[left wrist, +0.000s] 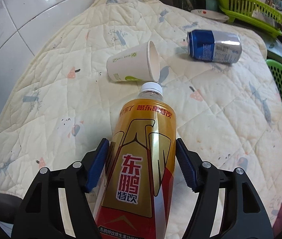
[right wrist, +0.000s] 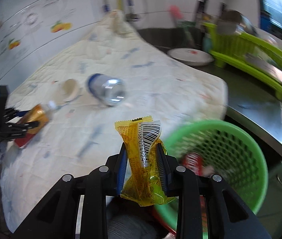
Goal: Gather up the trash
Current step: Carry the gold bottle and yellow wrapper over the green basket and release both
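Note:
A gold and red drink bottle (left wrist: 147,119) with a white cap lies between the blue pads of my left gripper (left wrist: 143,141), which is shut on its body. The right wrist view shows that bottle (right wrist: 37,113) held low over the quilt at the far left. Beyond it a white paper cup (left wrist: 133,63) and a blue and silver can (left wrist: 214,45) lie on their sides. My right gripper (right wrist: 142,147) is shut on a crumpled yellow snack wrapper (right wrist: 139,135), just left of a green mesh basket (right wrist: 240,131) that holds a red packet (right wrist: 192,161).
A cream quilted cloth (left wrist: 61,99) covers the counter. A lime dish rack (left wrist: 250,6) and a white plate (left wrist: 208,14) stand at the back right, with a tiled wall (left wrist: 11,29) to the left. The basket's edge (left wrist: 280,91) shows at the right of the left wrist view.

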